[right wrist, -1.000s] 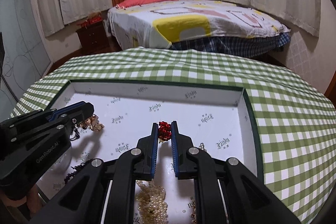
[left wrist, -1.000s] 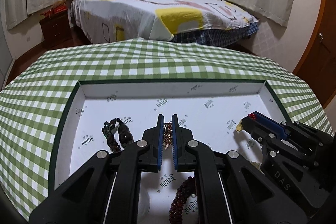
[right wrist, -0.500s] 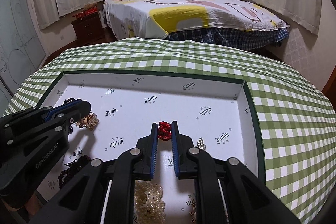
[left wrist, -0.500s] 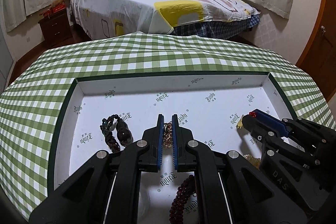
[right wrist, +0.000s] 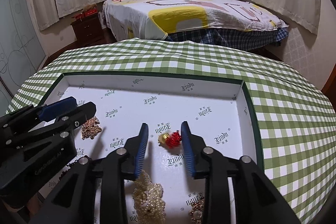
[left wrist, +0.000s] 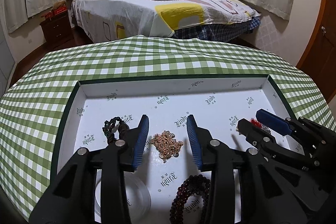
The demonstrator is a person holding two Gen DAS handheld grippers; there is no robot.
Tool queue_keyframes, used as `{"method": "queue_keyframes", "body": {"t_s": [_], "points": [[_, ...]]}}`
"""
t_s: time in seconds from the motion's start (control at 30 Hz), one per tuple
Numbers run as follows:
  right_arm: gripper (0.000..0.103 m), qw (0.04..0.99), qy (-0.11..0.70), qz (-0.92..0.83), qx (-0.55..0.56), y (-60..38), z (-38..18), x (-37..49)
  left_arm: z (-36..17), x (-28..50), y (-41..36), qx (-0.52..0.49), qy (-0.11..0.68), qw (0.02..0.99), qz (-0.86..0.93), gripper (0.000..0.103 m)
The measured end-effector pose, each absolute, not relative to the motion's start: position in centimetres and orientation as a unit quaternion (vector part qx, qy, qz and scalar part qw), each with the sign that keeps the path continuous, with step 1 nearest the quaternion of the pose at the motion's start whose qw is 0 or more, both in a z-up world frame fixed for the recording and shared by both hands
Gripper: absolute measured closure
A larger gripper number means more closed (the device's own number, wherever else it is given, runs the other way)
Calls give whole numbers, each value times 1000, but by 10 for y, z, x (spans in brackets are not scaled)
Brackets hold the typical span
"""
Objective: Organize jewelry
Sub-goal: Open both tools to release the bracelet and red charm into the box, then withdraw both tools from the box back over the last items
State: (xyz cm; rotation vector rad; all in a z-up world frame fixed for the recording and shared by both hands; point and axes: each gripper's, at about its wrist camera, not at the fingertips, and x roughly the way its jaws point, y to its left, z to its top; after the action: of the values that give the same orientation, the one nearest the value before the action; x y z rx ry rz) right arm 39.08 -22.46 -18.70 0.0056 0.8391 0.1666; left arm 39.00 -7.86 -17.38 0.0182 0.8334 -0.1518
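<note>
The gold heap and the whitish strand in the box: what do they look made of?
The gold heap looks like polished metal chain with tiny discs, judging by its warm glints; real gold or plating cannot be told. The whitish strand looks like pearl beads, round with a soft cream sheen, possibly imitation. The box looks like matte printed cardboard.

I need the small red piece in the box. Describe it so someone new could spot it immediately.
Start at the white-lined, green-edged box on the checked tablecloth. Toward its right side, the red ornament lies on the floor between the open fingers of the right claw. It is the only bright red piece, with a small gold cap, unlike the pearl strand nearer the camera and the gold chain pile to the left.
</note>
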Motion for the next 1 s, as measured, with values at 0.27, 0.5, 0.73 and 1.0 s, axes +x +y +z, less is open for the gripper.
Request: {"method": "queue_keyframes", "body": {"t_s": [0.27, 0.5, 0.73, 1.0], "points": [[59, 913, 401, 73, 2, -227, -185, 388, -170, 386, -75, 5, 402, 913, -69, 51], [44, 917, 394, 61, 2, -234, -181, 384, -163, 381, -69, 2, 396, 917, -52, 36], [37, 920, 387, 57, 3, -237, -175, 374, -151, 366, -64, -2, 380, 923, -52, 26], [33, 928, 369, 52, 18, -248, -157, 354, -132, 339, -56, -15, 362, 931, -51, 22]]}}
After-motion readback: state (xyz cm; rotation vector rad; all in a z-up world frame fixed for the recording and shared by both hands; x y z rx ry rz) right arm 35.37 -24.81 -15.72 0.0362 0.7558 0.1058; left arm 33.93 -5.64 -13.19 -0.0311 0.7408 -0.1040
